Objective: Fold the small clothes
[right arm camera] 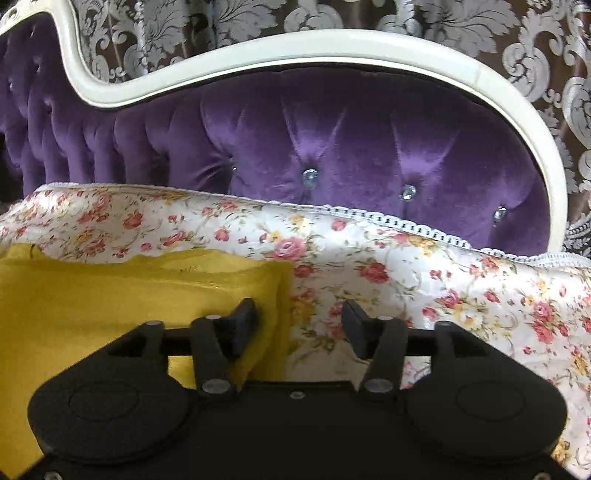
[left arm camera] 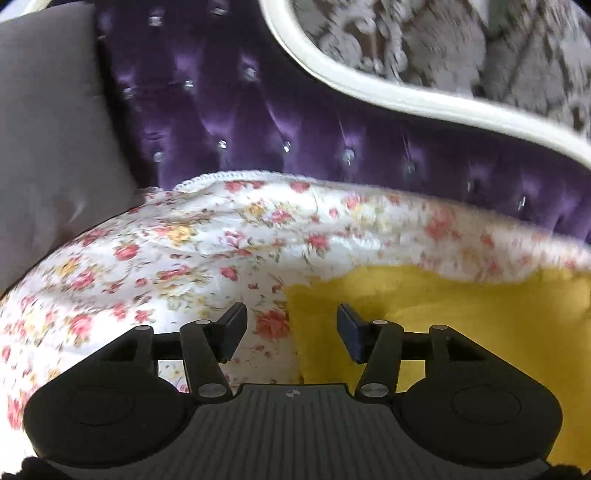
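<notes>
Hiding most of yellow cloth: right tool body, jaws apart.

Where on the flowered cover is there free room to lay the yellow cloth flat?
Free patches of flowered cover: right of the yellow cloth up to the lace edge, and left of it toward the grey cushion. The middle is crowded: both open tongs, left and right, straddle the cloth's side edges.

This is a furnished room in a home: a purple tufted velvet sofa back with crystal buttons and a curved cream frame, a floral quilted cover on its seat, a grey cushion, damask-patterned curtains behind.
</notes>
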### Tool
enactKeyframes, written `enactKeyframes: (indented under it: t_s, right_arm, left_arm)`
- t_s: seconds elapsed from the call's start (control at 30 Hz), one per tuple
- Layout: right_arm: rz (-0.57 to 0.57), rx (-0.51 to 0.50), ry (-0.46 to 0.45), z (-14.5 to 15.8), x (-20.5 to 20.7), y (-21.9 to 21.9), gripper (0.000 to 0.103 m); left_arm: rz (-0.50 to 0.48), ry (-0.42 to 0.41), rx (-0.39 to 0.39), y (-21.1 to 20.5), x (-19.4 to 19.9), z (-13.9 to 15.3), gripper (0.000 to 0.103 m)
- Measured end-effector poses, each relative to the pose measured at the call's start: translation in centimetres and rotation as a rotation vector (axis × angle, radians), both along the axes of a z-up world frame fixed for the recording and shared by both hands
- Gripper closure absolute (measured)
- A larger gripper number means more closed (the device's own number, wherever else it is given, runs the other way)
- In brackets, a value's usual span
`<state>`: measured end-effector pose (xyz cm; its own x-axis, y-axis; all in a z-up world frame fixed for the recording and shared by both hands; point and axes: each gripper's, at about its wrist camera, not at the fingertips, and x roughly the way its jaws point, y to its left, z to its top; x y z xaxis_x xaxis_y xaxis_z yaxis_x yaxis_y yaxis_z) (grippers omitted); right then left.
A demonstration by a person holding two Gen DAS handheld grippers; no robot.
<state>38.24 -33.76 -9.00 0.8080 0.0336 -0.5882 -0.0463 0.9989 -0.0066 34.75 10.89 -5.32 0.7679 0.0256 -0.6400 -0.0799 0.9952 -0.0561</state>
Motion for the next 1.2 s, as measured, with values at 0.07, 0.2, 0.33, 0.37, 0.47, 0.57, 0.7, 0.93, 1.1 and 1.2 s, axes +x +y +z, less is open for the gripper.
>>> enactKeyframes:
  t_s: [0.07, 0.2, 0.33, 0.37, 0.47, 0.57, 0.7, 0.93, 1.1, 1.2]
  right_arm:
    - [-0.013, -0.017, -0.020, 0.6, -0.5, -0.2, 0.036]
    - [0.014, -0.055, -0.091, 3.0, -2.3, 0.4, 0.020]
    - [0.145, -0.025, -0.137, 4.9, -5.0, 2.7, 0.000]
    - [0.179, -0.021, -0.135, 5.1, -5.6, 3.5, 0.000]
    - [0.268, -0.023, -0.109, 4.9, -7.2, 5.9, 0.000]
    - [0.351, -0.009, -0.045, 4.1, -7.7, 7.8, 0.000]
    - [0.424, -0.062, 0.035, 2.1, -7.7, 10.0, 0.000]
    - [0.385, -0.072, 0.116, -0.4, -5.9, 9.6, 0.000]
    - [0.325, -0.037, 0.114, -0.3, -4.2, 8.3, 0.000]
    - [0.296, -0.033, 0.109, -0.3, -3.3, 7.7, 0.000]
  left_arm:
    - [-0.010, -0.018, -0.010, 0.0, -1.3, 1.3, 0.039]
    - [-0.094, -0.065, 0.038, -1.8, -3.6, 3.3, 0.028]
    - [-0.185, -0.070, 0.054, -4.5, -5.4, 3.4, 0.015]
    - [-0.209, -0.065, 0.059, -5.3, -5.9, 3.2, 0.014]
    - [-0.273, -0.042, 0.103, -7.9, -7.1, 2.1, 0.006]
    - [-0.334, -0.008, 0.161, -9.8, -7.8, 0.5, 0.006]
    - [-0.349, 0.039, 0.180, -10.7, -7.9, -1.7, 0.006]
    - [-0.290, 0.060, 0.147, -9.2, -6.2, -2.8, 0.004]
    - [-0.275, 0.069, 0.155, -8.7, -4.2, -2.6, 0.000]
    - [-0.276, 0.077, 0.123, -8.2, -3.5, -2.6, 0.000]
